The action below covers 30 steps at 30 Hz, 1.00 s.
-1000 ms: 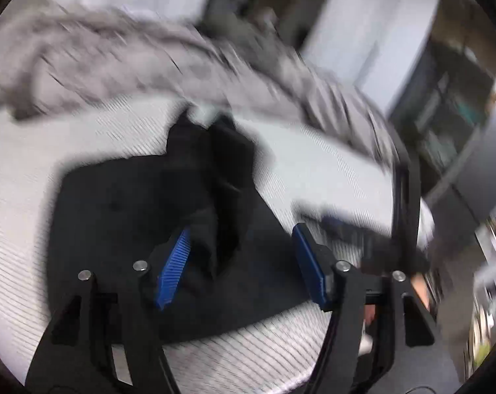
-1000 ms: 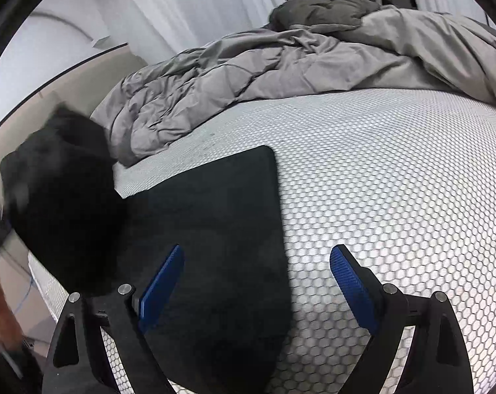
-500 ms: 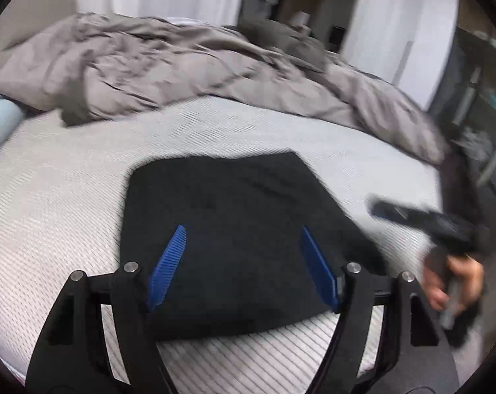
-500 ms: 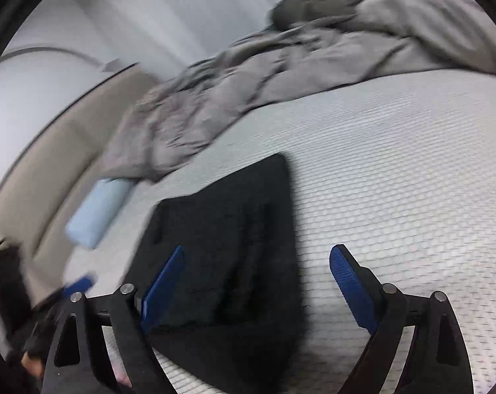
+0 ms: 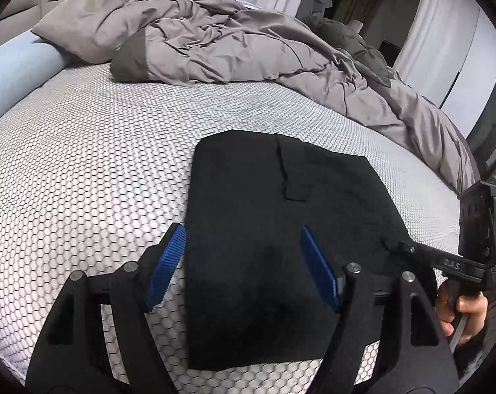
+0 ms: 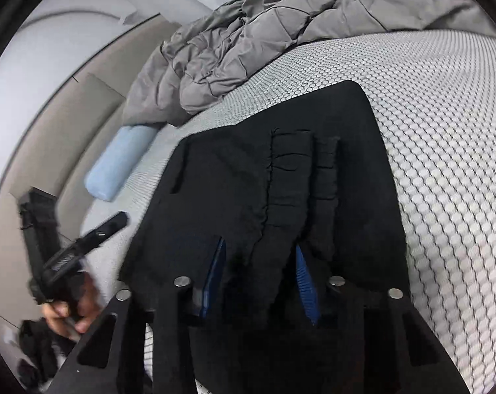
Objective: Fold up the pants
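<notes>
Closing on the black pants (image 6: 264,203), the right hand-held gripper (image 6: 259,282); the left hand-held gripper (image 5: 244,269) hovers spread apart.

The left gripper (image 5: 243,267) hovers with its jaws spread over the near left edge of the folded black pants (image 5: 281,229), which lie flat near the mattress's (image 5: 83,164) near edge. The right gripper (image 5: 392,246) touches their right edge. A rumpled grey duvet (image 5: 231,39) fills the far side.

A rumpled grey duvet (image 5: 235,39) and perhaps a pale-blue bolster (image 5: 14,72) lie on the honeycomb-patterned mattress (image 5: 83,164).
</notes>
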Motion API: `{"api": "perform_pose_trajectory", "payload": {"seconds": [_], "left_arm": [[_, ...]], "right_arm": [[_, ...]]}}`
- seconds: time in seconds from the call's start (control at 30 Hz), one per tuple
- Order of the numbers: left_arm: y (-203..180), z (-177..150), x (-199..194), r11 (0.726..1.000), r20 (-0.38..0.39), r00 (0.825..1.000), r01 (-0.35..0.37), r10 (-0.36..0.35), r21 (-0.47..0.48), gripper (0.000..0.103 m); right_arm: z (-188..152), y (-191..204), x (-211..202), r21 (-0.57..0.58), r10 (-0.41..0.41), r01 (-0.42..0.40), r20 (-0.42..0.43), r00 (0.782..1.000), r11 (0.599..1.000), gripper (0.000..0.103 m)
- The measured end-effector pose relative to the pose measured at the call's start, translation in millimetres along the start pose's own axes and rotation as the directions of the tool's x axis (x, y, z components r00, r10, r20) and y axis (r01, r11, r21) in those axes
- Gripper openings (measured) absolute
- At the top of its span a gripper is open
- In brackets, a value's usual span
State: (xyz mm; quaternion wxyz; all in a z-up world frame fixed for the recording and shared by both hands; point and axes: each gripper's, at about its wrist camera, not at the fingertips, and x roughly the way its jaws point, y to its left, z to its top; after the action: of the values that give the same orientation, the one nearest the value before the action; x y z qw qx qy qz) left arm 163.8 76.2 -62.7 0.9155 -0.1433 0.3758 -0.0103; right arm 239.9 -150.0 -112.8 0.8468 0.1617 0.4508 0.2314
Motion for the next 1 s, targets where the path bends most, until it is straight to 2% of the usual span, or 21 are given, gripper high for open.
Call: {"api": "perform_pose_trajectory", "payload": {"seconds": [0.07, 0.13, 0.2, 0.27, 0.3, 0.37, 0.43, 0.5, 0.53, 0.67, 0.8, 0.83, 0.87, 0.93, 0.97, 1.0], "left_arm": [[7.0, 2.0, -3.3, 1.000, 0.006, 1.000, -0.001, 0.001, -0.006, 0.070], [8.2, 3.7, -8.8, 1.000, 0.011, 1.000, -0.009, 0.009, -0.001, 0.070], [7.6, 5.4, -11.2, 1.000, 0.012, 1.000, -0.016, 0.016, -0.003, 0.070], [7.2, 6.5, -5.4, 1.000, -0.003, 1.000, -0.011, 0.011, -0.010, 0.070], [6.2, 6.2, -1.1, 1.000, -0.015, 1.000, -0.011, 0.011, -0.010, 0.070], [3.9, 5.0, 11.2, 1.000, -0.046, 0.999, -0.016, 0.016, 0.000, 0.070], [0.5, 2.9, 19.9, 0.999, -0.075, 0.997, -0.030, 0.031, 0.011, 0.070], [-2.4, -0.3, 21.7, 0.999, -0.080, 0.996, -0.023, 0.025, 0.029, 0.070], [-4.0, -2.2, 20.9, 0.999, -0.075, 0.997, -0.022, 0.026, 0.046, 0.070], [-3.8, -8.3, 19.7, 0.995, -0.072, 0.996, -0.038, 0.044, 0.091, 0.070], [2.2, -12.2, 18.7, 0.996, -0.088, 0.995, -0.041, 0.049, 0.083, 0.070], [3.0, -12.0, 17.8, 0.995, -0.086, 0.995, -0.044, 0.052, 0.084, 0.070], [3.8, -11.6, 17.2, 0.995, -0.083, 0.995, -0.047, 0.055, 0.085, 0.070], [5.6, -10.8, 16.2, 0.996, -0.080, 0.995, -0.055, 0.061, 0.075, 0.070], [7.0, -10.0, 15.5, 0.996, -0.078, 0.995, -0.055, 0.060, 0.067, 0.070], [8.1, -9.0, 14.7, 0.997, -0.076, 0.995, -0.054, 0.058, 0.060, 0.070]], "right_arm": [[0.8, 6.8, -4.9, -0.018, -0.026, 0.027, 0.051, 0.998, 0.999, 0.011], [-3.5, 29.8, -26.1, -0.096, -0.050, 0.066, 0.159, 0.986, 0.993, 0.009], [-7.0, 45.6, -40.5, -0.145, -0.078, 0.109, 0.206, 0.975, 0.983, 0.008], [-7.1, 42.3, -35.5, -0.131, -0.181, 0.208, 0.196, 0.964, 0.969, 0.008], [-8.0, 33.6, -25.8, -0.110, -0.249, 0.268, 0.162, 0.955, 0.957, 0.009], [-10.5, 20.3, -10.2, -0.088, -0.296, 0.303, 0.089, 0.951, 0.949, 0.017], [-9.3, 15.8, -12.9, -0.071, -0.251, 0.258, 0.088, 0.964, 0.964, 0.022], [-8.2, 10.8, -27.2, -0.043, -0.192, 0.197, 0.096, 0.977, 0.979, 0.038], [-8.1, 6.0, -35.1, -0.017, -0.161, 0.164, 0.105, 0.981, 0.986, 0.050], [-3.5, -14.8, -34.7, 0.077, -0.066, 0.061, 0.052, 0.997, 0.995, 0.051], [1.0, -29.0, -17.0, 0.115, 0.012, -0.010, -0.017, 1.000, 0.993, 0.055], [2.1, -28.6, -12.8, 0.104, 0.021, -0.019, -0.024, 1.000, 0.994, 0.055], [3.4, -27.0, -9.3, 0.087, 0.019, -0.016, -0.027, 0.999, 0.996, 0.050], [6.1, -19.0, -3.8, 0.032, -0.021, 0.022, -0.030, 0.999, 0.999, 0.032], [6.5, -14.2, -6.7, 0.015, -0.031, 0.031, -0.005, 0.999, 0.999, 0.023], [7.0, -8.5, -11.9, 0.007, -0.035, 0.035, 0.020, 0.999, 0.999, 0.019]]}}
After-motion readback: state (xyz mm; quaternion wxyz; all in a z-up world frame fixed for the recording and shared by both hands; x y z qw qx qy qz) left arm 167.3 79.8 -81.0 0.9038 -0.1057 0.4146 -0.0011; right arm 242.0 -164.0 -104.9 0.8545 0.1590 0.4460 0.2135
